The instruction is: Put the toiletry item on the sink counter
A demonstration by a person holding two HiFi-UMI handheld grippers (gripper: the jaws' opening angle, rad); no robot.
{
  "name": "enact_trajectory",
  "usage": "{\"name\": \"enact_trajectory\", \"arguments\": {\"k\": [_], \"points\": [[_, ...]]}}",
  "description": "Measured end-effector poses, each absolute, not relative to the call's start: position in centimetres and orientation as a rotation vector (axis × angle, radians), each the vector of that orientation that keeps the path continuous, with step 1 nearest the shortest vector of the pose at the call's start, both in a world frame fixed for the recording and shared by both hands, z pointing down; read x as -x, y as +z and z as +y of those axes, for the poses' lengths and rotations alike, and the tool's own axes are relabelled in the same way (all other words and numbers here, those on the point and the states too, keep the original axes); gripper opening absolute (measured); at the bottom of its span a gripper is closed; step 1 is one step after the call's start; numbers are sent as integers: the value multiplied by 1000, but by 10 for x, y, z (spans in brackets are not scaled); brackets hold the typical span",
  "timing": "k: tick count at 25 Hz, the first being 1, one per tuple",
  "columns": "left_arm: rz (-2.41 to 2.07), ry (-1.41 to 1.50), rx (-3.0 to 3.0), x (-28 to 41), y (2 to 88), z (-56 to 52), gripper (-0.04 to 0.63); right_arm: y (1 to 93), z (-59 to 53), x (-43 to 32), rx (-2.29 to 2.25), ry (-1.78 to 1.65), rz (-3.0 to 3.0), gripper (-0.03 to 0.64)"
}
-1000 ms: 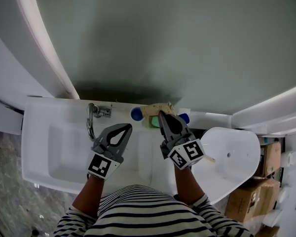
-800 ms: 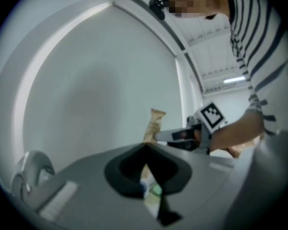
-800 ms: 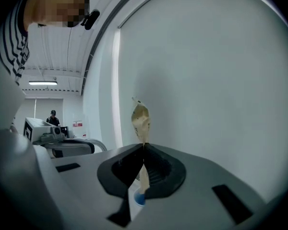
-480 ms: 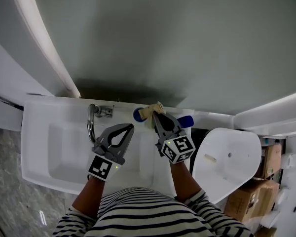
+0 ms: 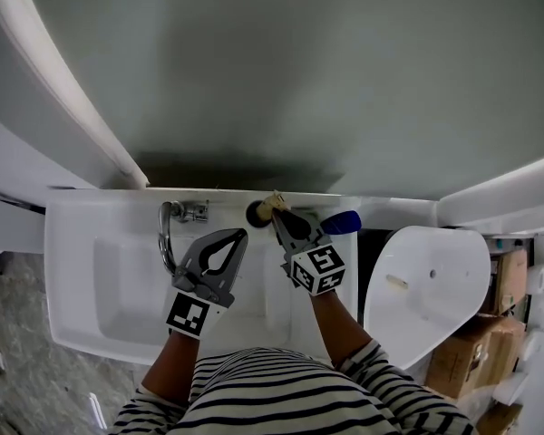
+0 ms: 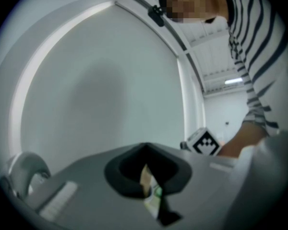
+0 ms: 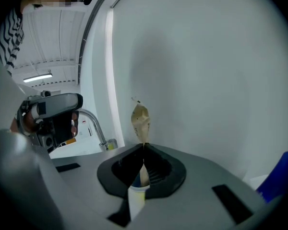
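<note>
Grey-green wall [image 5: 299, 80] backs a white sink [image 5: 82, 270] with a chrome faucet [image 5: 166, 229], where the right gripper [image 5: 276, 214], clamped on a tan sachet [image 5: 270, 203], has sunk since a second ago to the back ledge near a blue item [image 5: 343, 222], while the left gripper [image 5: 240, 234] hangs closed over the basin.

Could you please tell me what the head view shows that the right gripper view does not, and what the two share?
Only the head view shows the toilet, the cardboard boxes and the marker cube on the right gripper. Only the right gripper view shows a ceiling light and the beige sachet running back between the closed tongs. Both show the right gripper's tongs shut on that sachet in front of the grey wall, the faucet, the left gripper and a blue item at the right.
</note>
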State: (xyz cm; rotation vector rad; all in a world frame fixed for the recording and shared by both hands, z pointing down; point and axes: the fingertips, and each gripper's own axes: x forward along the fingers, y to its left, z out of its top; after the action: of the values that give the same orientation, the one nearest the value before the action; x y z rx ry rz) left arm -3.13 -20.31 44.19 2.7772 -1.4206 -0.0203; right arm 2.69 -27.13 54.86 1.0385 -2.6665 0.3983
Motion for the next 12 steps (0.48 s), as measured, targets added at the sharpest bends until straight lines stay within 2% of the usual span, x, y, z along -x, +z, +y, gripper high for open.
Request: {"name": "enact_trajectory", "arguments": {"k": [12], "points": [[-1417,-12,-2734,30,451,-205,6,567,-274,-29,-1054,475,-2654,9]]}}
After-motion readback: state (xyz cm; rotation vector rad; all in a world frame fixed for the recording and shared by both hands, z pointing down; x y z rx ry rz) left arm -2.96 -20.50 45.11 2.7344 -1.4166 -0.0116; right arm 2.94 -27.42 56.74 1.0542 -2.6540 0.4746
